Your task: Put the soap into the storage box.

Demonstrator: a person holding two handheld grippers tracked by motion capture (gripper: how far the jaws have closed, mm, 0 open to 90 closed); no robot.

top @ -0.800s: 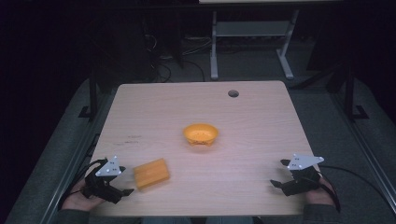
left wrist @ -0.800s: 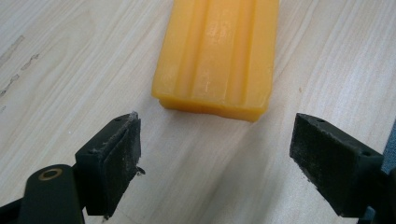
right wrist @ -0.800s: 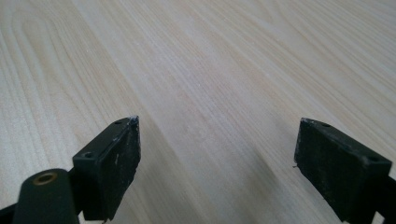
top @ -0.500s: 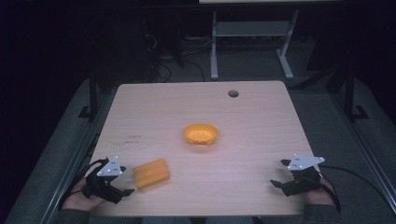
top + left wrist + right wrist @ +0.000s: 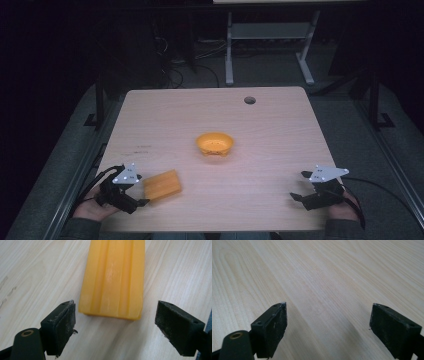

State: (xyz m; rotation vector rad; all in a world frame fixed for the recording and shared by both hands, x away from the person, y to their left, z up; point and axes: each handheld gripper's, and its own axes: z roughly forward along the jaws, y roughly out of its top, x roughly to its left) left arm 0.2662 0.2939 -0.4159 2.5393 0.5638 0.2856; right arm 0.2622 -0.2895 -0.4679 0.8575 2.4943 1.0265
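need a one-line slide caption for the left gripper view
Open left gripper lined up just short of the near end of a ridged orange block lying flat on the wooden table.

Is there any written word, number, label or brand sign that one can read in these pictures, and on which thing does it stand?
None: no word, number, label or brand can be read.
The orange block is plain, with ridges along it.
The orange bowl is plain.
The wooden table bears faint dark scuffs, not letters.
The left gripper and right gripper carry no marking.
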